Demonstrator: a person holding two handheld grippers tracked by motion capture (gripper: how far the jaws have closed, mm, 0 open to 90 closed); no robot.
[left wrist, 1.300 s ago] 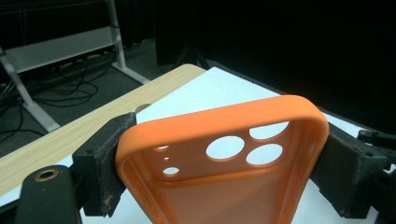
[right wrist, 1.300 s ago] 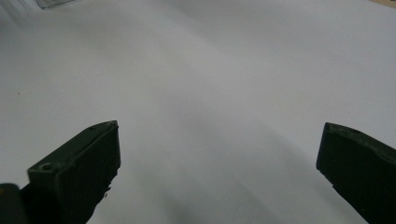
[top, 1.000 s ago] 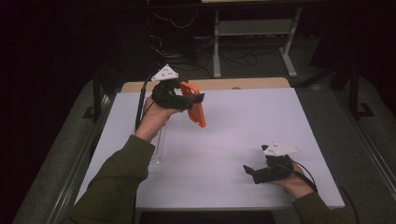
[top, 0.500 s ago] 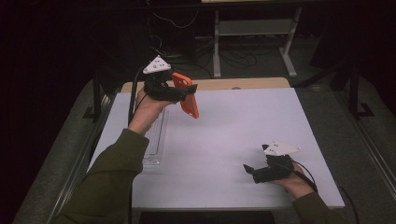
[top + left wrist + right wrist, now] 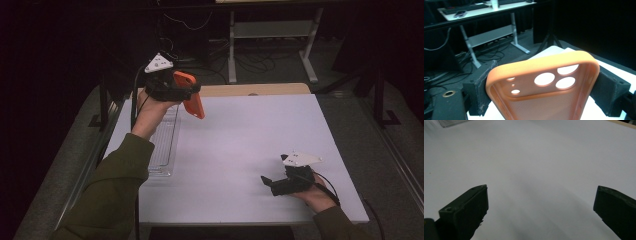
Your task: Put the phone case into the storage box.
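The phone case point(image 5: 192, 95) is held above the worktop's point(image 5: 240, 150) far left; a clear tray point(image 5: 165, 142) lies below it, the right gripper point(image 5: 267, 181) near right.

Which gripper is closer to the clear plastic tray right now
Left. The left gripper, clamped on the orange phone case, is held above the far end of the clear tray. The right gripper rests open across the white table, well away.

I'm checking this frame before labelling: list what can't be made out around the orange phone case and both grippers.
- Orange phone case: lower end cut off by the left gripper view's bottom edge; its outer back faces away.
- Clear tray: near part hidden by the sleeve in the high view; contents too faint.
- Right gripper: jaw bases cut off by its view's edges.
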